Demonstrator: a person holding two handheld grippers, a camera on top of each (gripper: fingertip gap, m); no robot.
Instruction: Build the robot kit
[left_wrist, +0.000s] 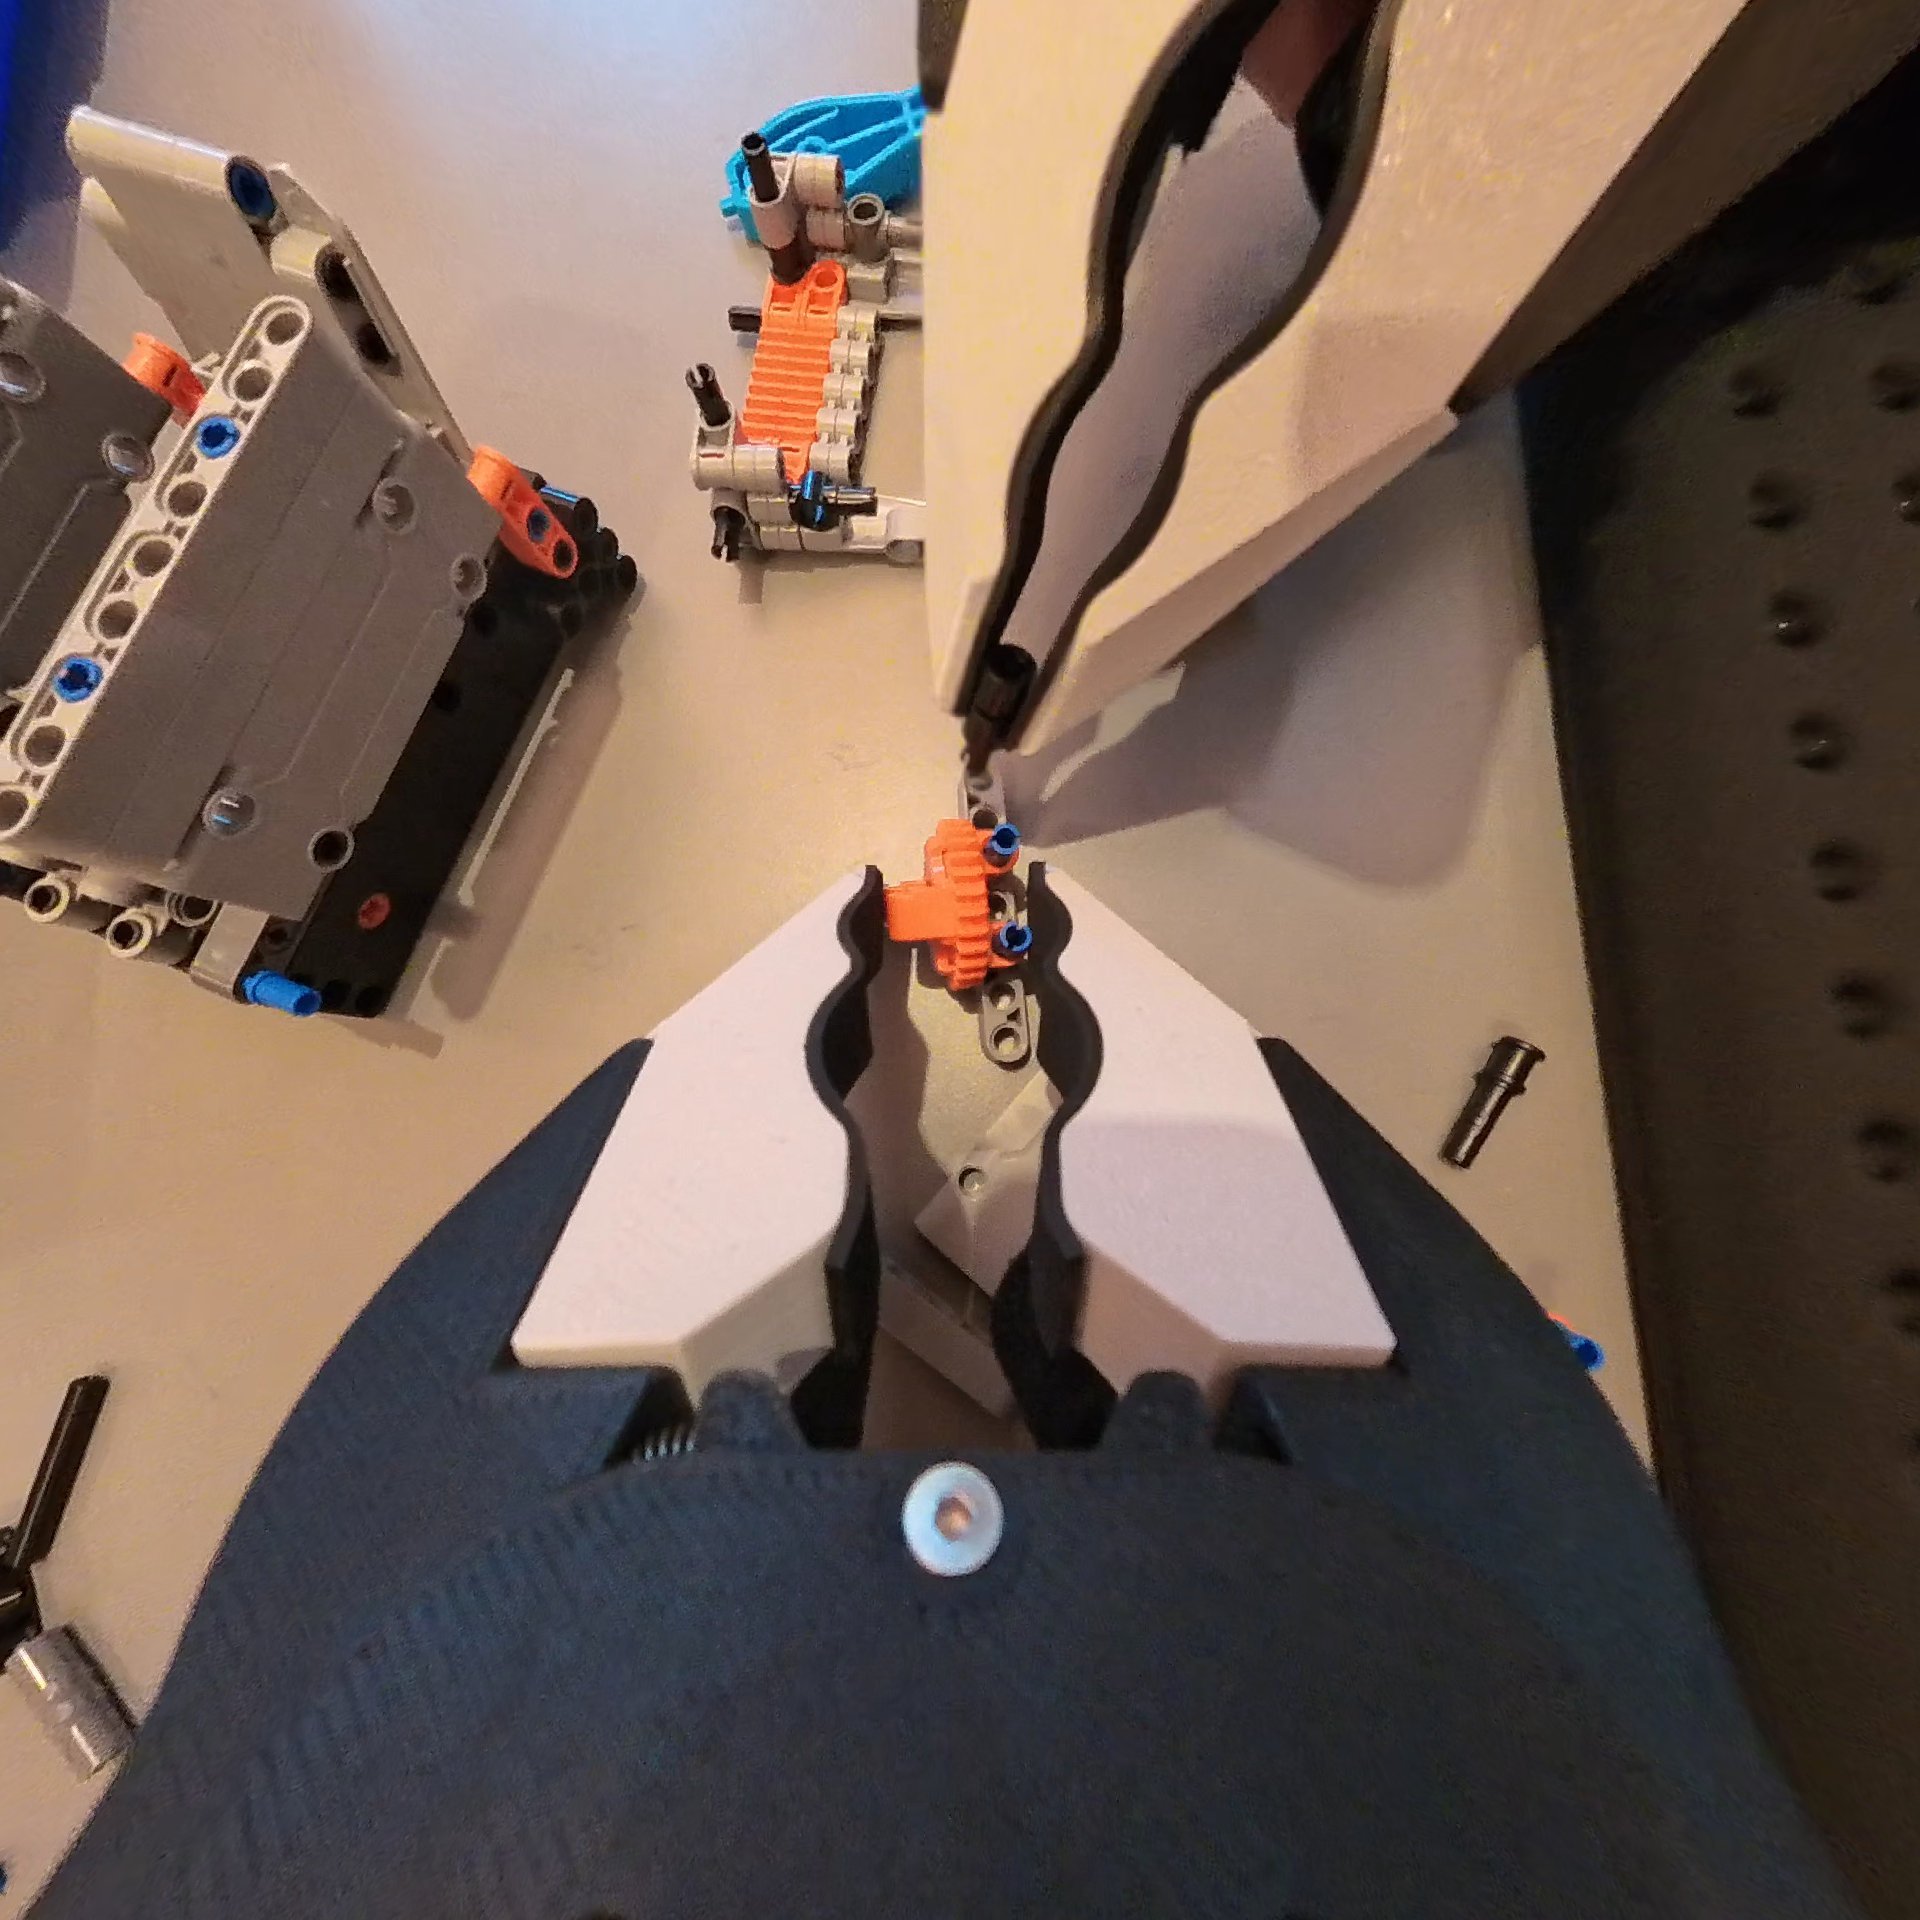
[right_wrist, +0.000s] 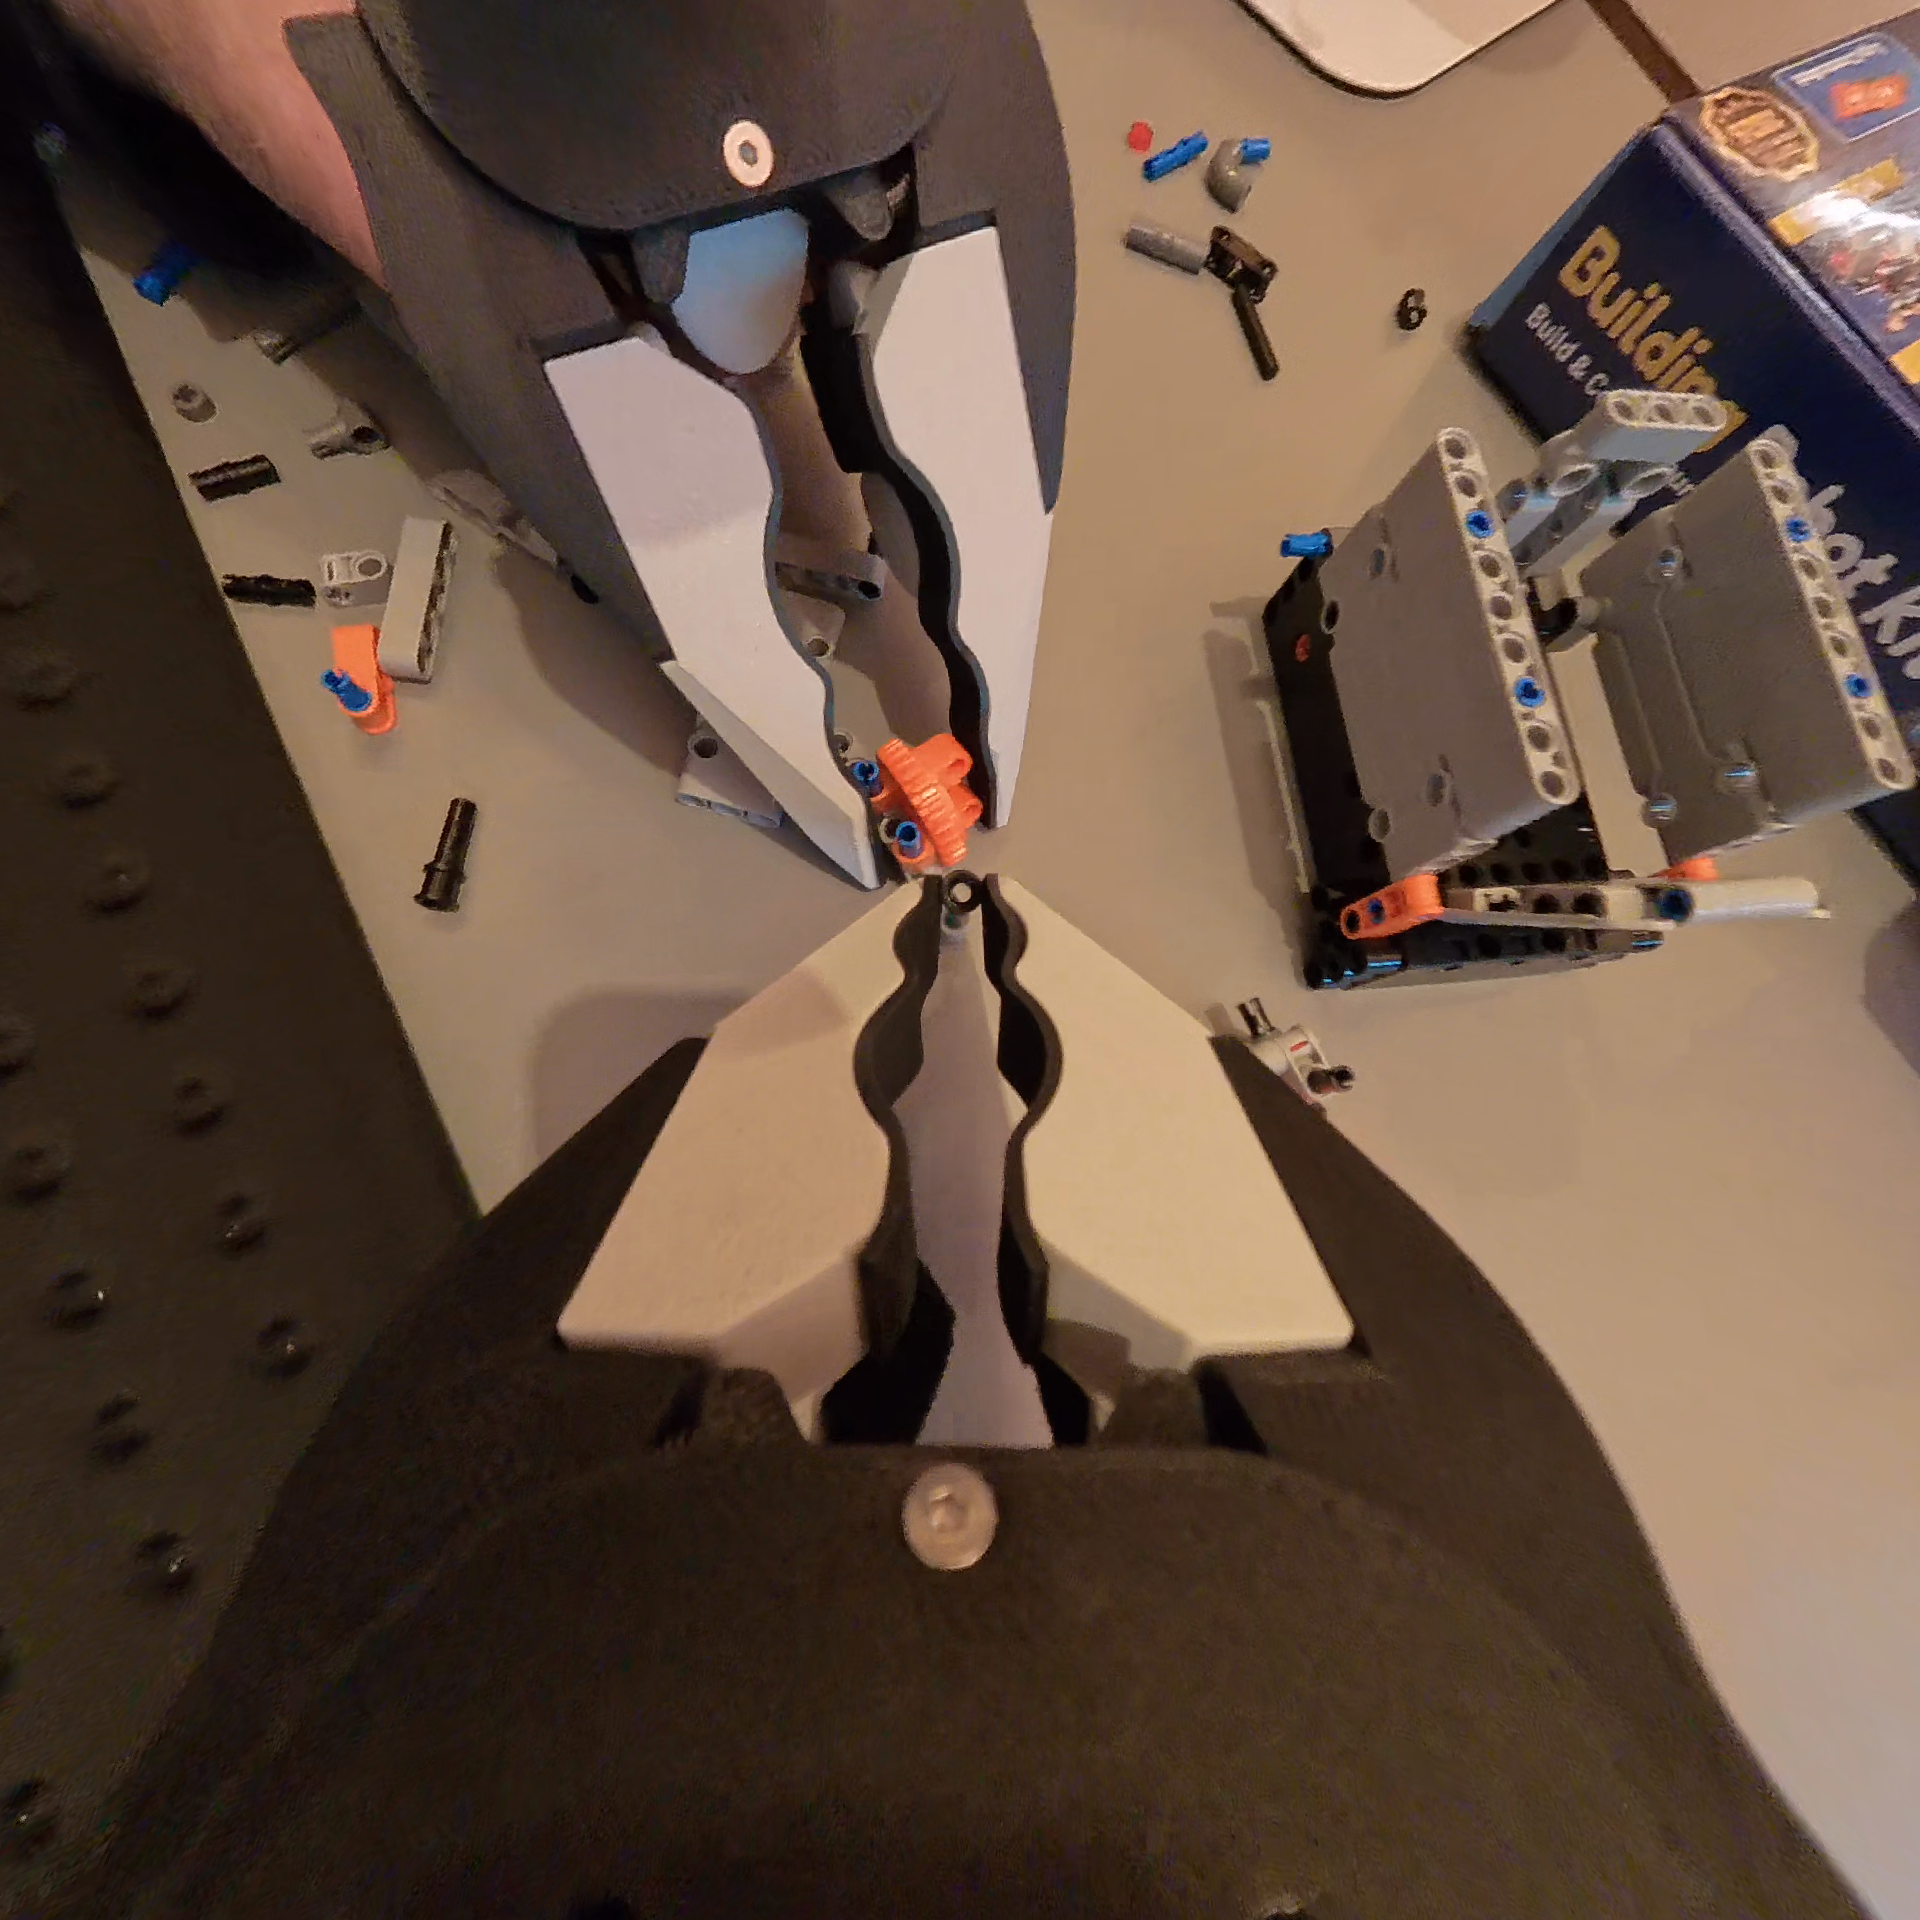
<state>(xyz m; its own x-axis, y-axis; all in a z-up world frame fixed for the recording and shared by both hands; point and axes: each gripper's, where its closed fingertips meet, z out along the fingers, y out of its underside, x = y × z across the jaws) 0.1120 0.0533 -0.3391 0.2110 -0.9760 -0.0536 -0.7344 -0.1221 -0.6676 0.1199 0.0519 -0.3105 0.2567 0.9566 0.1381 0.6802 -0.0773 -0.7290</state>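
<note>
At far left stands a grey and black block assembly (left_wrist: 239, 665) on the table (left_wrist: 727, 727). The left gripper (left_wrist: 951, 899) clamps an orange toothed piece (left_wrist: 951, 914) pinned to a thin grey beam (left_wrist: 1003, 1013), whose long axis runs along the fingers. The right gripper (left_wrist: 992, 717) pinches a black pin (left_wrist: 1000, 686), pointing endwise at the beam's far tip.

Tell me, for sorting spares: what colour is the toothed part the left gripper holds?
Orange, clearest in the left wrist view.

A grey table (right_wrist: 1351, 1351) is strewn with loose pins around a grey-black block assembly (right_wrist: 1475, 727); a blue box (right_wrist: 1621, 312) is set behind it.
</note>
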